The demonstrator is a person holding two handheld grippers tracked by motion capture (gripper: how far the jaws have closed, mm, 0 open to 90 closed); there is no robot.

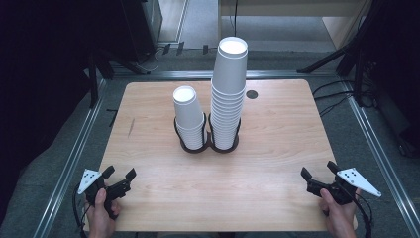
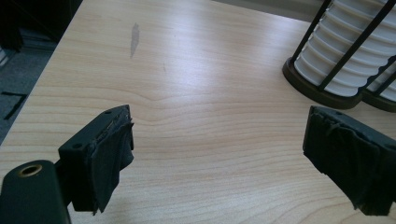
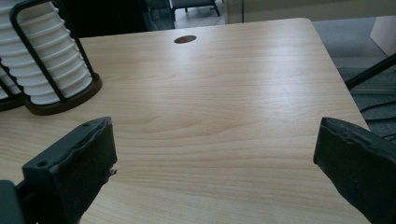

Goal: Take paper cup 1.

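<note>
The worktop (image 1: 277,163) is big, made of pale wood, and bare along its near edge. In the middle of it, a bit nearer the far edge, stands a dark wire holder (image 1: 208,144) with two round cups side by side. The tall stack of white paper cups (image 1: 229,94) sits in the right cup, and the short stack (image 1: 189,116) sits in the left one, just beside it.

The left tool (image 1: 120,179) waits near the near left corner, its jaws apart with nothing between them. The right tool (image 1: 317,176) waits near the near right corner, spread wide, with nothing in it either.

The job looks like moving cups from one stack to the other. To do it well, go for the top cup of a stack. Come in slow from the side and pinch only the rim of that one cup. Squeeze softly, since paper cups crush easily. Lift straight up so the stack under it does not tip.
</note>
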